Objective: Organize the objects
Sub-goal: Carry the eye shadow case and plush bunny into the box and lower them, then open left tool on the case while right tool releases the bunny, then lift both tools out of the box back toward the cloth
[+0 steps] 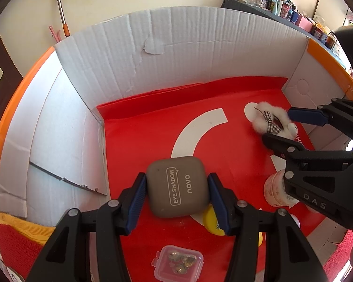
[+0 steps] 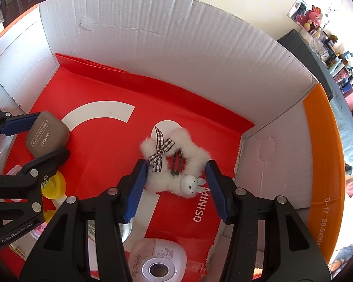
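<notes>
Left gripper clamps eyeshadow case; right gripper prob. loose round hair clip.

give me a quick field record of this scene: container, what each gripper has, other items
container: white cardboard box lined with a red bag
left gripper: shut on grey eye shadow case
right gripper: straddles white fluffy hair clip, left pad touching it, right pad apart
other items: clear small box, yellow lid, pink patterned jar, My Melody device
</notes>
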`<state>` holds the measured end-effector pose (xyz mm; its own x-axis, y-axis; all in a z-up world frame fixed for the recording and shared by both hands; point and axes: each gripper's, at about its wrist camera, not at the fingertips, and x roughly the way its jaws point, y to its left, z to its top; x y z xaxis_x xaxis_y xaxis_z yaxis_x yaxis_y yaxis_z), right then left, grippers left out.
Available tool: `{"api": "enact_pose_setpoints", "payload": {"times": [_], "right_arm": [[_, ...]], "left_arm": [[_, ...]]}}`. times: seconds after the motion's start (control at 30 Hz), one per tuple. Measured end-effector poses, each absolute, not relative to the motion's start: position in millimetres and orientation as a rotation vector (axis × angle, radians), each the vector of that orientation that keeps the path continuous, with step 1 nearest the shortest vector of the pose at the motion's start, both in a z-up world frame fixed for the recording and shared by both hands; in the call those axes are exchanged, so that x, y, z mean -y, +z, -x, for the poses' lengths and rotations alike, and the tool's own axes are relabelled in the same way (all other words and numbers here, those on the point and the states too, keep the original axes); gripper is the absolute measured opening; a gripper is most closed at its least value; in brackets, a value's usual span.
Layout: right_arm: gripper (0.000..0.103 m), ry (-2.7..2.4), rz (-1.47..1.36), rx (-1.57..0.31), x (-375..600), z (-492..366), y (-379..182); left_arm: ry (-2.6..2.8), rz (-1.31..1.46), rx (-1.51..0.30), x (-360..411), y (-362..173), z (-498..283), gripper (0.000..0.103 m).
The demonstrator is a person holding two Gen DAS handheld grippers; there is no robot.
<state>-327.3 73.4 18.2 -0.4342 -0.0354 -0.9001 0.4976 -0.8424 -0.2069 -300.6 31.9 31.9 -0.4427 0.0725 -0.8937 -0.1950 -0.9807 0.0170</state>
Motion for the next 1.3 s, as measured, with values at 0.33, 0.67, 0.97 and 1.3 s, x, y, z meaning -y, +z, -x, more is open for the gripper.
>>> {"api": "enact_pose_setpoints", "payload": {"times": [0.33, 0.67, 0.97, 1.3], "right_arm": [[0.053, -2.325, -1.432, -0.659, -77.2, 333.3, 18.9], [0.054, -2.329, -1.419, -0.672, -77.0, 330.7, 22.6], [0.054, -2.346, -1.395, -0.656, -81.1, 347.2, 35.0], [0.058, -2.401, -1.292, -0.59, -89.3, 326.7, 71.1]], "left_arm": [[2.538, 1.559, -0.17, -27.6, 30.2, 300.4, 0.056], [2.549, 1.54, -0.155, -24.9, 32.2, 298.6, 0.056], [2.57, 1.494, -0.148, -21.6, 43.8, 289.1, 0.056], [2.633, 1.362, -0.126, -10.6, 82.7, 263.0, 0.06]]}}
